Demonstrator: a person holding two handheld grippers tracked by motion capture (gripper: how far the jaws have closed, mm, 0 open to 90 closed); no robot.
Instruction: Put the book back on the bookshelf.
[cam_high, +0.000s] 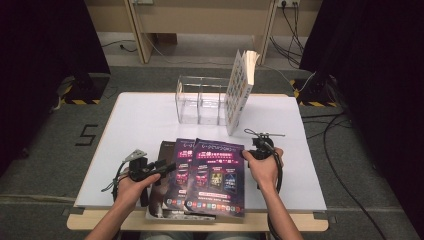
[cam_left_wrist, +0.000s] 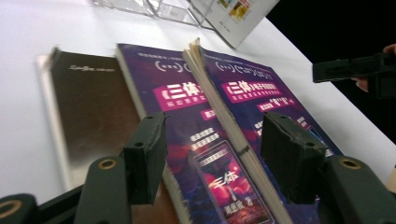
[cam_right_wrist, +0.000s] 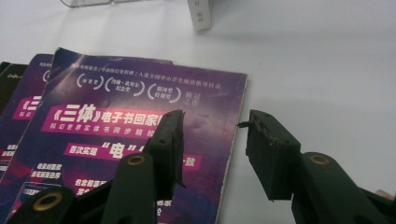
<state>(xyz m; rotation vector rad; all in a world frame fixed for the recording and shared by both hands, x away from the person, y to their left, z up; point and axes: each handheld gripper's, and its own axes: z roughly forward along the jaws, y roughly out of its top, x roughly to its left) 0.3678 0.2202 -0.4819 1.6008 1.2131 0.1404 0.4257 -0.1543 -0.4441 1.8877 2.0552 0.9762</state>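
Top book (cam_high: 216, 177): right gripper (cam_right_wrist: 212, 140) jaws spread astride its right edge; left gripper (cam_high: 162, 167) spread. Close squarely on the edge, lift level.

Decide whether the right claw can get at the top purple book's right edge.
Probably yes: the right claw is open and straddles the top purple book at its right edge, with nothing between them.

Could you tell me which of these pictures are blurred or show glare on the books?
Left gripper view: the dark book at left smears at its edges, with a sheen on its cover. Right gripper view: the top purple book prints sharp, its cover faintly glossy. High view: evenly lit, text too small to read.
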